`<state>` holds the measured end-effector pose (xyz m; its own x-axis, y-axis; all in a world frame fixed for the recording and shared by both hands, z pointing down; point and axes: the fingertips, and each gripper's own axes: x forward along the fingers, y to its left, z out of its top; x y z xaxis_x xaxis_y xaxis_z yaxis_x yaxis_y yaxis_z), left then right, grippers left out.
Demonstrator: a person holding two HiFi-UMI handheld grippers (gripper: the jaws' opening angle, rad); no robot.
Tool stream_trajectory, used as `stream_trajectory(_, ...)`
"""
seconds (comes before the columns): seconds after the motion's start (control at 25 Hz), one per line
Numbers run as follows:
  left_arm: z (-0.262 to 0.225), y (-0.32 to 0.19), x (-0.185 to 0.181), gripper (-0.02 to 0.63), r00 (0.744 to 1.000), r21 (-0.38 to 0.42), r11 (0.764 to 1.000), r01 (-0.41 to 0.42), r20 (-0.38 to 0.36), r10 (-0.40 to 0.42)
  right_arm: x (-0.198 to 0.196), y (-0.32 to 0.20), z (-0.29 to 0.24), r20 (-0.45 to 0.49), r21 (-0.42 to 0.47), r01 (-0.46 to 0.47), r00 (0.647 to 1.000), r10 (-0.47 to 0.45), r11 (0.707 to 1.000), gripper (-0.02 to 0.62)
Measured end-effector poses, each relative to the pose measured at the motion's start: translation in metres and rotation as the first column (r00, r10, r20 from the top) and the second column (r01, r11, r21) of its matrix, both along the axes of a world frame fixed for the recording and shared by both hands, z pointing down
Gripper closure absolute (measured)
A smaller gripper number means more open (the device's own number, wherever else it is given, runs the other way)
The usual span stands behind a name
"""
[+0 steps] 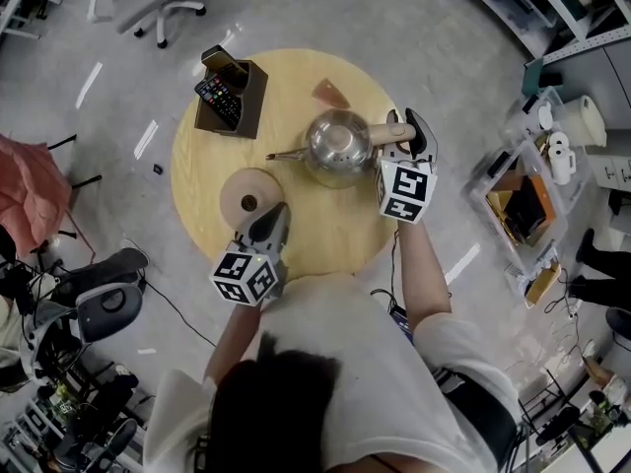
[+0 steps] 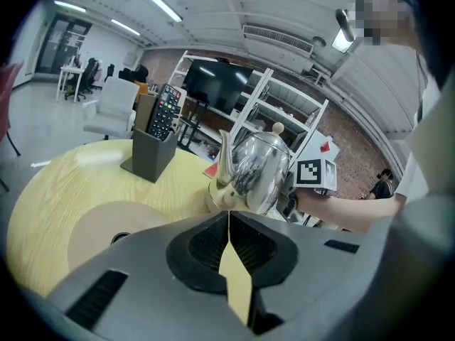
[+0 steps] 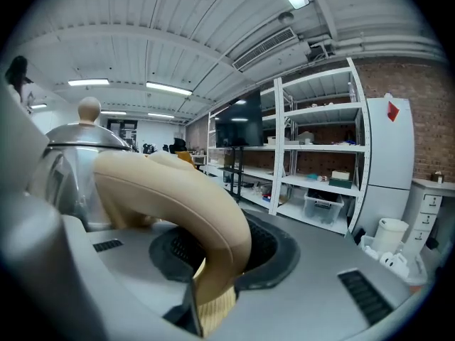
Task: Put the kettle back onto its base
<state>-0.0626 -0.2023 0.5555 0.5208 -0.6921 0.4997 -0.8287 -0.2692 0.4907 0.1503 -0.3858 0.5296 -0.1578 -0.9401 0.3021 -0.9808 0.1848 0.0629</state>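
Observation:
A shiny steel kettle (image 1: 333,146) (image 2: 256,168) (image 3: 67,165) is on the round wooden table (image 1: 325,230), its spout pointing left. My right gripper (image 1: 406,132) (image 3: 213,256) is shut on the kettle's curved beige handle (image 1: 387,134) (image 3: 178,190). The round beige base (image 1: 246,195) (image 2: 89,222) lies on the table to the kettle's left and nearer me. My left gripper (image 1: 274,211) (image 2: 229,217) hovers at the base's near right edge, jaws together and holding nothing. I cannot tell whether the kettle rests on the table or hangs just above it.
A dark holder with remote controls (image 1: 229,95) (image 2: 153,151) stands at the table's far left. A reddish card (image 1: 330,94) lies at the far edge. Storage boxes (image 1: 523,205) crowd the floor on the right, an office chair (image 1: 148,8) stands beyond the table, and white shelving (image 3: 313,155) lies behind.

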Motion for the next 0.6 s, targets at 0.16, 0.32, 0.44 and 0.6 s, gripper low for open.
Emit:
stream_trajectory(0.16,0.0,0.0,0.0,0.577,1.0,0.004,1.0,0.0,-0.005,0.0,0.002,0.0,-0.016,0.024,0.032,-0.017,1.0,0.016,0.999,0.483)
stream_trajectory(0.32,-0.003,0.004,0.0,0.577,1.0,0.013,1.0,0.002,-0.014,-0.001,-0.005,0.0,-0.032,0.025,0.056,0.004,1.0,-0.006,0.998,0.483)
stream_trajectory(0.44,-0.004,0.008,-0.002,0.577,1.0,0.021,1.0,0.007,-0.02,-0.006,-0.01,0.002,-0.035,0.036,0.044,0.018,0.999,-0.019,0.999,0.483)
stream_trajectory(0.6,-0.007,0.016,-0.005,0.577,0.999,0.031,0.999,0.026,-0.026,-0.025,-0.013,0.009,-0.042,0.028,0.046,0.021,0.999,-0.023,0.999,0.483)
